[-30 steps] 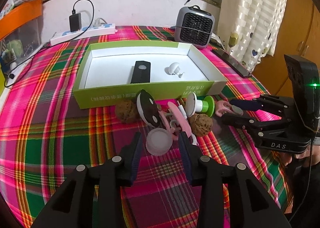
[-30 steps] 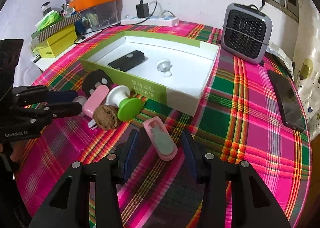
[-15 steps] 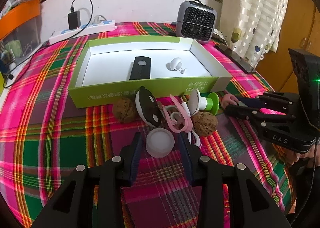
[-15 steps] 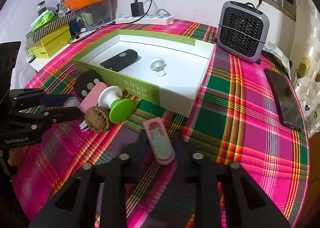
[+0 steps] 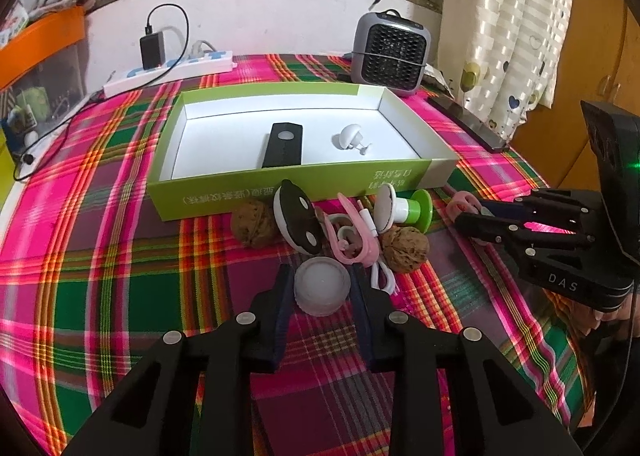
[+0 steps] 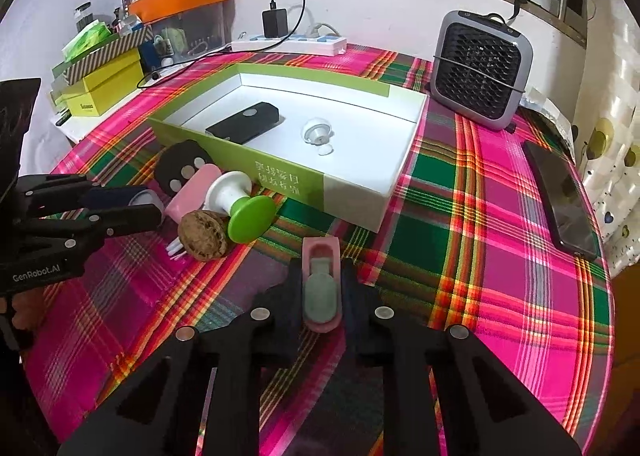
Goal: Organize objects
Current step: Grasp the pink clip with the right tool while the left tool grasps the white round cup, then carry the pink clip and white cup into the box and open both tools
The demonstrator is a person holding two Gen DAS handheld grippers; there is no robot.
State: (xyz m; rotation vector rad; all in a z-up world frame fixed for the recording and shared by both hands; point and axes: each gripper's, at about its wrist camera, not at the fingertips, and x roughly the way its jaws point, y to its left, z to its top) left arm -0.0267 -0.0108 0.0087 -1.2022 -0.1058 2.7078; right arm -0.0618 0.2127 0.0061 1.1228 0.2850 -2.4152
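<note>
left wrist view: the left gripper (image 5: 321, 288) is closing on a white round lid (image 5: 321, 287) that lies on the plaid surface (image 5: 120, 256), its pads at the lid's two sides and touching it. just beyond lie a walnut (image 5: 255, 223), a black-and-white oval (image 5: 296, 222), a pink clip (image 5: 352, 236), a second walnut (image 5: 404, 249) and a white and green knob (image 5: 404, 209), all in front of the green box (image 5: 280, 192). in the box sit a black remote (image 5: 283, 145) and a small white cap (image 5: 349, 136). the right gripper (image 5: 466, 212) shows at the right, its fingers on a pink piece. right wrist view: the right gripper (image 6: 321, 288) is closing on a pink holder (image 6: 321, 284) with a grey insert, clamped between the pads and resting on the surface. the box (image 6: 352, 192) stands just beyond, a heater (image 6: 482, 70) behind it, a phone (image 6: 562, 200) at the right. the left gripper (image 6: 138, 208) is at the left by the pile.
</note>
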